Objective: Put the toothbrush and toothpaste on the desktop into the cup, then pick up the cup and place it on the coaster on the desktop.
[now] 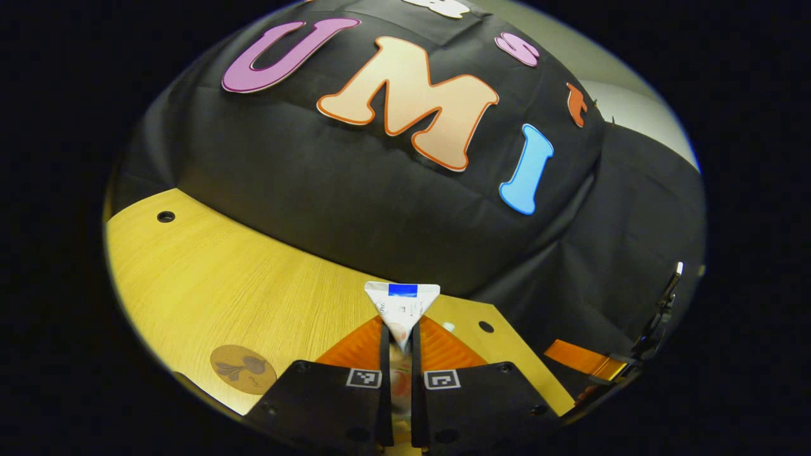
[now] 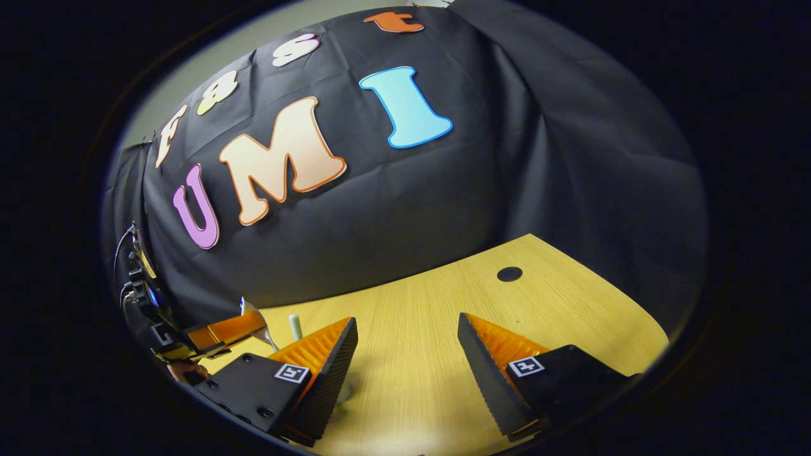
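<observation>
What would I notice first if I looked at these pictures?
Probably the white toothpaste tube, pinched between the left tongs and sticking up over the yellow wooden desk. Next, the right tongs held wide open with nothing between them. A round brown coaster with a flower drawing lies on the desk, to the left in the left gripper view.

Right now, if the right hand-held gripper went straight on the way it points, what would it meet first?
The right hand-held gripper, open, faces bare desktop between its fingers; beyond that the booth wall. It would probably meet the desktop first, though depth is unclear.
</observation>
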### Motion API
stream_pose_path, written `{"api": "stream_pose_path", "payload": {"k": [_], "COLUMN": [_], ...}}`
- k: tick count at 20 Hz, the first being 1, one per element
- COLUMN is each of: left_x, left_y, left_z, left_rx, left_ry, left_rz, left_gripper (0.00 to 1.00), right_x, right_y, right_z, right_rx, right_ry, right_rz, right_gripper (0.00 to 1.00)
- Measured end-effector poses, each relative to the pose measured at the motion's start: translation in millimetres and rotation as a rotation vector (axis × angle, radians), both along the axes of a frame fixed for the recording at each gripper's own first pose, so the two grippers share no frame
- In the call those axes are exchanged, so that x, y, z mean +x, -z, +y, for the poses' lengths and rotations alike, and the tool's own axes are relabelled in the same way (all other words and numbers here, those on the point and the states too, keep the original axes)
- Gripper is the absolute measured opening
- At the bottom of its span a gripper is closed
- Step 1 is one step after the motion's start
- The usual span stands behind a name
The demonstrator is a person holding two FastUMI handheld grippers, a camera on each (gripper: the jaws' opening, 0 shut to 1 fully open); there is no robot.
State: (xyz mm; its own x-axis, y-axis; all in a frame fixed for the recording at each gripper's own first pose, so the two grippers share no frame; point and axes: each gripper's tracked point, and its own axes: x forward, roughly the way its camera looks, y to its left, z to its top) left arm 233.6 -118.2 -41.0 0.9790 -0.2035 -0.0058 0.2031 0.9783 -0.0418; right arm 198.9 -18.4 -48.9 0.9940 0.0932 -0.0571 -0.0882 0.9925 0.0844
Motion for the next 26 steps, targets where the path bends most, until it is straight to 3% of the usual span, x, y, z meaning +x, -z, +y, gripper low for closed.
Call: {"api": "stream_pose_path", "payload": {"k": [3, 4, 5, 6, 9, 10, 12, 21, 26], "left_x": [-9, -14, -18, -23, -37, -44, -56, -126, -165], "left_y": [12, 12, 12, 7, 2, -2, -12, -26, -21], "left_z": [-8, -13, -13, -13, -8, -2, 16, 125, 179], "left_rx": [0.055, 0.054, 0.052, 0.046, 0.031, 0.029, 0.029, 0.110, 0.082], "left_ry": [0.015, 0.027, 0.024, 0.025, 0.006, -0.007, -0.041, -0.252, -0.382], "left_rz": [0.019, 0.012, 0.004, -0.010, -0.022, -0.031, -0.054, -0.061, -0.050], "left_gripper": [0.16, 0.27, 0.32, 0.58, 0.71, 0.78, 0.89, 0.90, 0.90], "right_x": [-5, -6, -7, -8, -12, -14, -18, -38, -43], "right_y": [3, 2, 3, 3, 2, 2, 5, 43, 72], "right_z": [0, 2, 3, 5, 15, 19, 28, 96, 122], "right_rx": [-0.016, -0.020, -0.021, -0.018, -0.014, -0.013, -0.018, -0.147, -0.265], "right_ry": [-0.001, -0.003, -0.007, -0.010, -0.025, -0.032, -0.044, -0.160, -0.218], "right_rz": [0.002, 0.002, 0.004, 0.007, 0.007, 0.011, 0.027, 0.239, 0.396], "right_gripper": [0.98, 0.98, 0.98, 0.98, 0.98, 0.94, 0.98, 0.98, 0.98]}}
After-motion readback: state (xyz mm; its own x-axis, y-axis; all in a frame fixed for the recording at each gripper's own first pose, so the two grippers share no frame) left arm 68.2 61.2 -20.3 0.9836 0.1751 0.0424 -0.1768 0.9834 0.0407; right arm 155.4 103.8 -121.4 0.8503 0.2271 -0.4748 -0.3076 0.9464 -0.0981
